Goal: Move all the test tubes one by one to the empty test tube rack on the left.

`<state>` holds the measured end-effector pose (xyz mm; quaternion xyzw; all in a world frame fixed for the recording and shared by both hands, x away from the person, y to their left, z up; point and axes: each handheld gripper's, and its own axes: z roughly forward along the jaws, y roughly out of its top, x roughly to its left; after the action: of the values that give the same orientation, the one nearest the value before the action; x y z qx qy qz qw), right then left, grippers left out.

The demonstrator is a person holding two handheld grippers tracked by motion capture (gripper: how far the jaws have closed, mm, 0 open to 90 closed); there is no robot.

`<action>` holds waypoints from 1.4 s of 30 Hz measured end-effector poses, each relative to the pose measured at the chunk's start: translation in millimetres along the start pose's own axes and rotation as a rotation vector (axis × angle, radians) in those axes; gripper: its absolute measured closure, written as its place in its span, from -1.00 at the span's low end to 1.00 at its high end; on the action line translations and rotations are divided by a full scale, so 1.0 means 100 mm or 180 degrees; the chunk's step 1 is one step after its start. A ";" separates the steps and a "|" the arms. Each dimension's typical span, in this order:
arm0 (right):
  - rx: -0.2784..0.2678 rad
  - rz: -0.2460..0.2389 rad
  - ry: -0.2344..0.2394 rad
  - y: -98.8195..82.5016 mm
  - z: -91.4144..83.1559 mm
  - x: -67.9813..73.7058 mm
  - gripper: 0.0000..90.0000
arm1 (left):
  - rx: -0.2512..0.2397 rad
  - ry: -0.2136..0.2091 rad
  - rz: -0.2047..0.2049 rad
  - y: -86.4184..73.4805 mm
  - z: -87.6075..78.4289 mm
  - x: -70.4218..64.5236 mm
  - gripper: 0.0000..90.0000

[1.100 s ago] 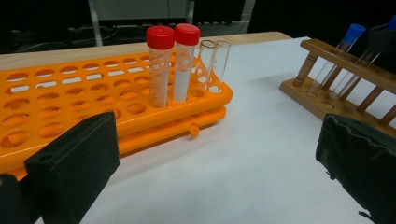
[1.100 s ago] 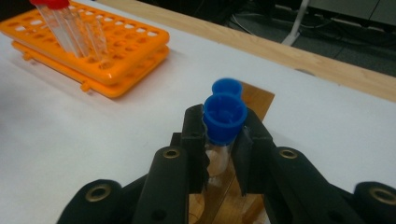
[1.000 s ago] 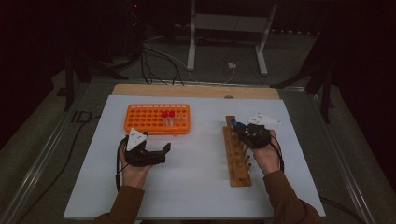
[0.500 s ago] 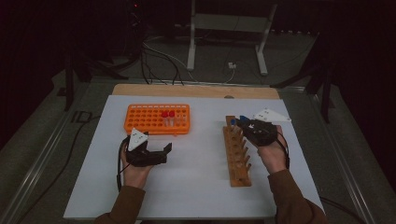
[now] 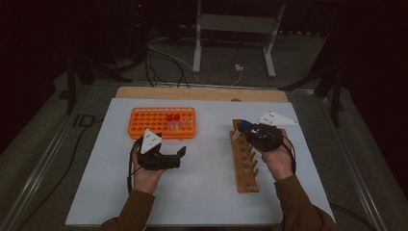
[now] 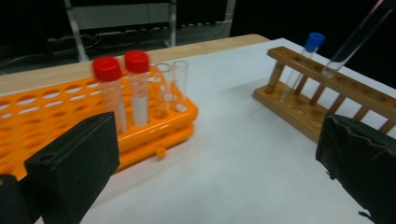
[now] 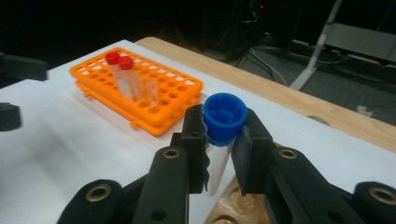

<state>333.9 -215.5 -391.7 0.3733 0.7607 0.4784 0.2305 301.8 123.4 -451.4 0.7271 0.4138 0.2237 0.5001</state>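
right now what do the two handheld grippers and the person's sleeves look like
Both the left gripper and the right gripper are black, each topped by a pale three-cornered plate, with a black cable trailing from it. The left's jaws carry broad black pads. The sleeves are brown.

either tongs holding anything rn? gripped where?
Right tongs are shut on a blue-capped tube, gripped just below the cap, over the wooden rack. Left tongs are open, holding nothing.

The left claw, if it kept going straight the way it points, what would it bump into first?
Probably bare white table cover first, between the orange rack and the wooden rack. The left claw is open and aims between them, though depth is hard to judge.
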 end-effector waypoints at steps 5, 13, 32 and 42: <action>0.0040 -0.0037 0.0083 -0.01 0.04 0.09 0.71 | -0.0011 -0.0072 0.0091 0.07 0.06 -0.11 -1.00; 0.0104 -0.0045 0.0233 -0.03 0.13 0.22 0.70 | -0.0028 -0.0208 0.0211 0.14 0.19 -0.29 -0.98; 0.0126 -0.0113 0.0446 -0.02 0.21 0.45 0.70 | -0.0002 -0.0430 0.0419 0.22 0.48 -0.63 -0.88; 0.0166 -0.0119 0.0536 -0.02 0.26 0.54 0.70 | 0.0045 -0.0509 0.0516 0.21 0.56 -0.75 -0.60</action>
<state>318.4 -158.7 -404.5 0.3233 0.7964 0.4837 0.1648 309.6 28.0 -447.7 0.7772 0.3140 0.2017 0.5066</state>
